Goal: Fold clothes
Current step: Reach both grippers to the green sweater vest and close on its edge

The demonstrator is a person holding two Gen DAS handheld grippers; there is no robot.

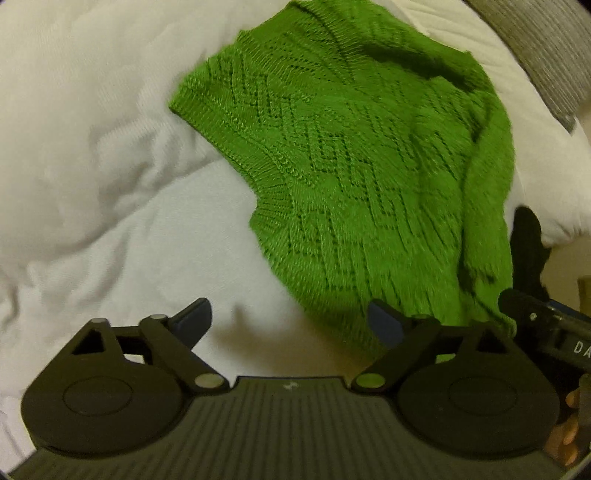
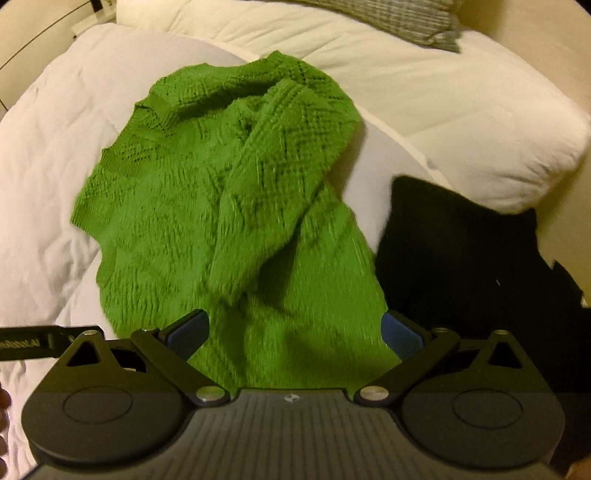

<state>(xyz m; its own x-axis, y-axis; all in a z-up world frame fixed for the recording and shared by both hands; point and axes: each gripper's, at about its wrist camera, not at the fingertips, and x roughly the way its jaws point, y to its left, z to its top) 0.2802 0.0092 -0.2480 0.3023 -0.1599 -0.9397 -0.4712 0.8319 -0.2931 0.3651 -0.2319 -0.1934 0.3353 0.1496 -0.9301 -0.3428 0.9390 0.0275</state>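
Green knit, a lacy sweater [image 2: 229, 206], lay partly folded on the white duvet [image 1: 92, 155] of a bed, one sleeve laid across its body. The left gripper [image 1: 291, 325] hovered at its hem, jaws wide apart and holding nothing; the right gripper [image 2: 293, 330] hung over the hem, likewise spread and empty. A black garment [image 2: 454, 251] lay just beside, under white pillows [image 2: 461, 110].

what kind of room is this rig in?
Most likely a bedroom: the green sweater lies on a puffy white duvet, with a white pillow and a grey pillow behind it.
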